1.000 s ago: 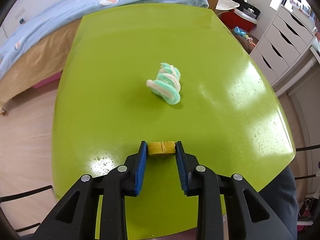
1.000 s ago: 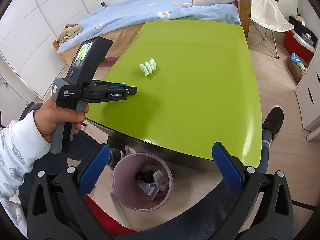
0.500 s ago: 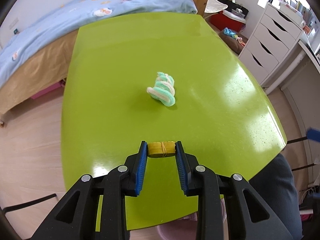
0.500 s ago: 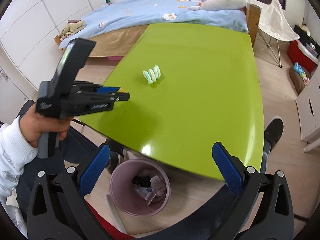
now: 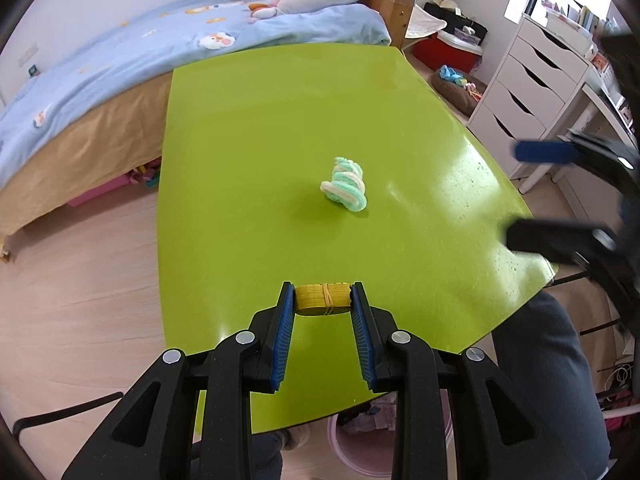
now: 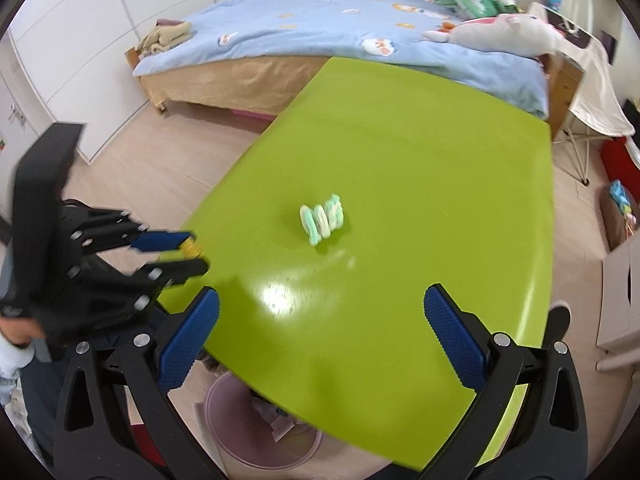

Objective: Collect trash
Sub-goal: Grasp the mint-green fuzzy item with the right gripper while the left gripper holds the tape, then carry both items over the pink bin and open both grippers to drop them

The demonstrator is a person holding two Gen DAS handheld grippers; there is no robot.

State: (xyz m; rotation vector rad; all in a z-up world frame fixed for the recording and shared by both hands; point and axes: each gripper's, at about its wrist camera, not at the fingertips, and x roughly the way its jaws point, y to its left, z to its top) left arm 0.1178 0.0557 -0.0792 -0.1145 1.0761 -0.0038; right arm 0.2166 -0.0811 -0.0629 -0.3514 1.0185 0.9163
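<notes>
Left gripper (image 5: 322,300) clamped on yellow banded bundle (image 5: 322,299), right gripper (image 6: 322,334) spread wide, fuzzy mint-white coil (image 5: 345,189) mid glossy green table (image 5: 248,160), pink bin (image 6: 256,436) beneath near edge.

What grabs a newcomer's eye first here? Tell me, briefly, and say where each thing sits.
The bright lime-green table fills both views, with a mint-and-white fuzzy bundle lying alone near its middle. Close to the camera, the left gripper is shut on a small yellow roll held over the table's near edge. The right gripper has its blue-padded jaws wide open above the table, and a pink trash bin sits on the floor beneath that edge.
</notes>
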